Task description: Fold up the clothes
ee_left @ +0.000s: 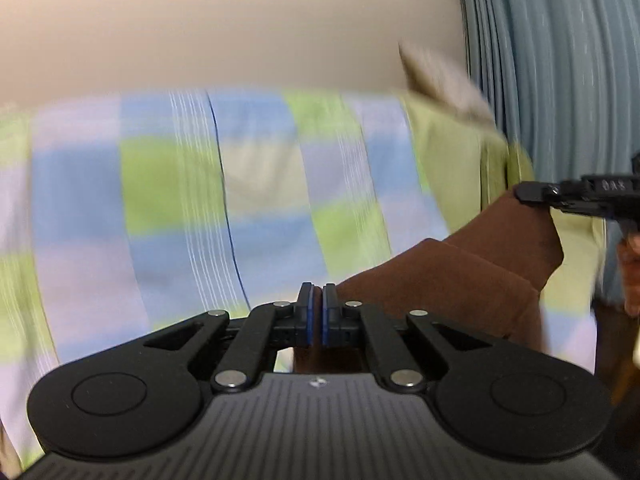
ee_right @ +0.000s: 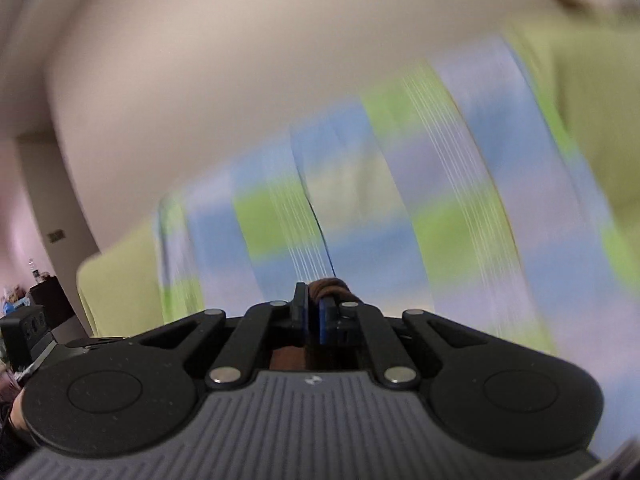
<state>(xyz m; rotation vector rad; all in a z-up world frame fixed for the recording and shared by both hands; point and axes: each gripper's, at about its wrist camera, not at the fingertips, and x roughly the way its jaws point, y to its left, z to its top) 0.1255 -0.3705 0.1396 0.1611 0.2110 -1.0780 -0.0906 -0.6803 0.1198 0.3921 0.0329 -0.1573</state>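
Both claws, left (ee_left: 319, 312) right (ee_right: 314, 314), clamp brown garment (ee_left: 460, 280) above checked sheet (ee_left: 180, 184).

- right gripper (ee_left: 532, 192) — seen at the right edge of the left wrist view, its black body bears pale embossed characters, too blurred to read for certain.
- left gripper (ee_left: 319, 381) — a small pale logo mark on the ribbed grey body, no letters legible.

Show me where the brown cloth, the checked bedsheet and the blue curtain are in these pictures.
Brown cloth garment (ee_left: 460, 280): left wrist view, on its folded middle.
Checked green, blue and lilac bedsheet (ee_left: 160, 208): left wrist view, on a green square.
Pleated blue curtain (ee_left: 560, 60): left wrist view, on its folds.
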